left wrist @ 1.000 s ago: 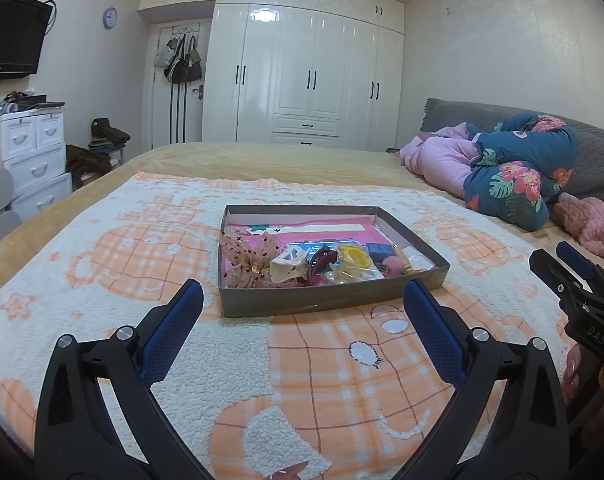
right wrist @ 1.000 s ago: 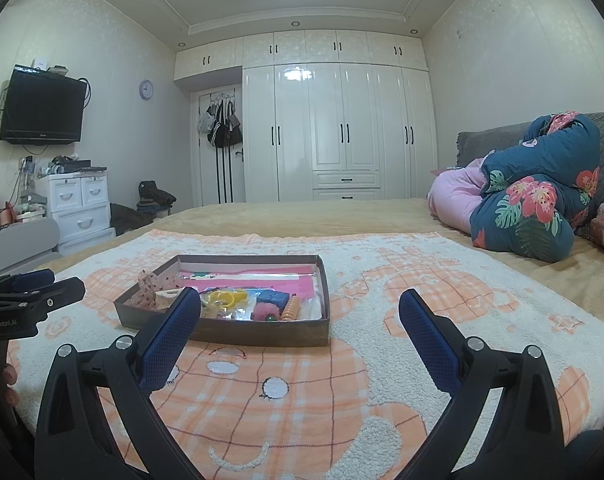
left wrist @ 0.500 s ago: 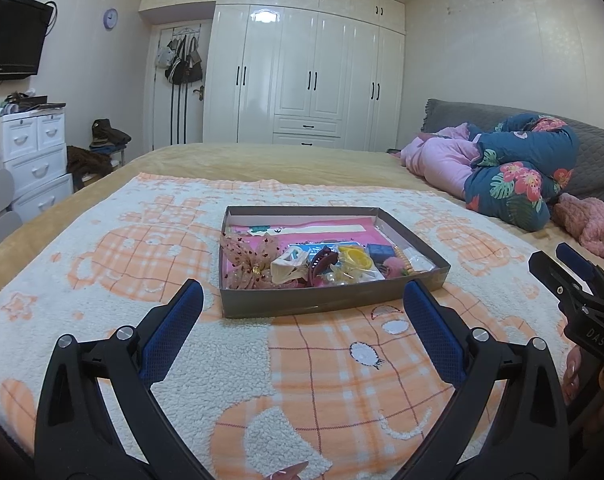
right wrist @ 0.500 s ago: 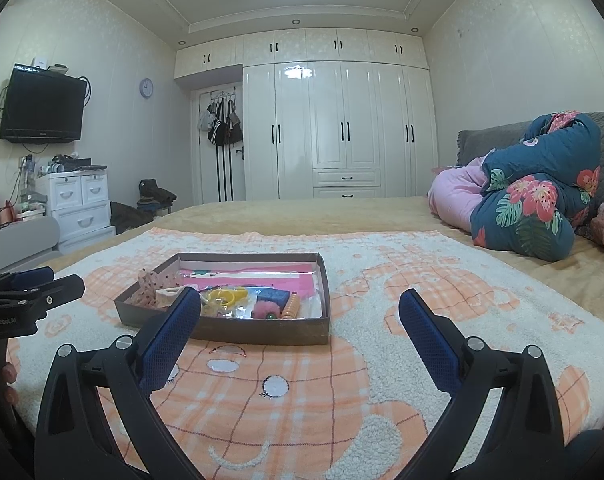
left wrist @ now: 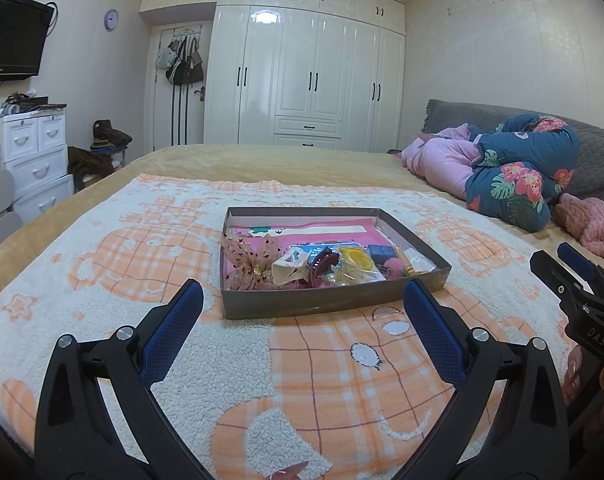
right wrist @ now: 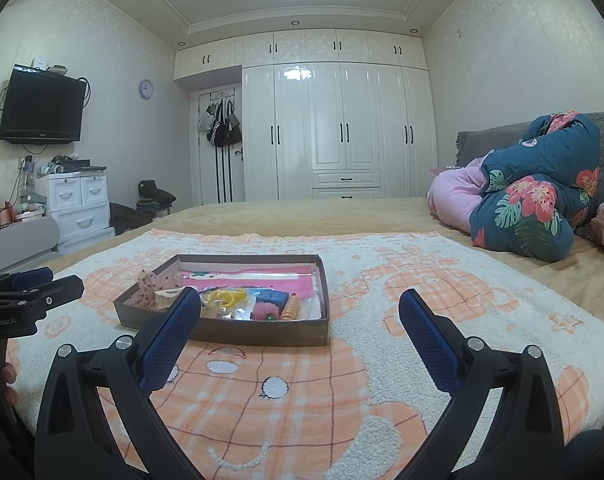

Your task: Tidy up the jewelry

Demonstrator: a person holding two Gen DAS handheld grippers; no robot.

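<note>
A shallow grey box (left wrist: pixel 322 304) (right wrist: pixel 262 332) sits on an orange-and-white blanket on the bed. It holds jewelry and hair pieces: a pink gauze flower (left wrist: pixel 251 261), a cream claw clip (left wrist: pixel 288 268), a dark red clip (left wrist: pixel 322 262), a yellow ring (left wrist: pixel 356 258) (right wrist: pixel 224 298), a blue box (right wrist: pixel 272 297), a pink pompom (right wrist: pixel 266 312) and an orange beaded piece (right wrist: pixel 292 307). My left gripper (left wrist: pixel 302 300) is open and empty, just short of the box's near wall. My right gripper (right wrist: pixel 300 310) is open and empty, near the box's right end.
The blanket (left wrist: pixel 142 264) covers the bed's near part. Folded quilts (left wrist: pixel 514 176) and a pink knit item (left wrist: pixel 594 224) lie at the right. White drawers (left wrist: pixel 34 152) stand off the left edge. Wardrobes (left wrist: pixel 310 80) line the far wall.
Both grippers have barely shifted; the box appears very slightly closer in each view. Both stay open and empty.
</note>
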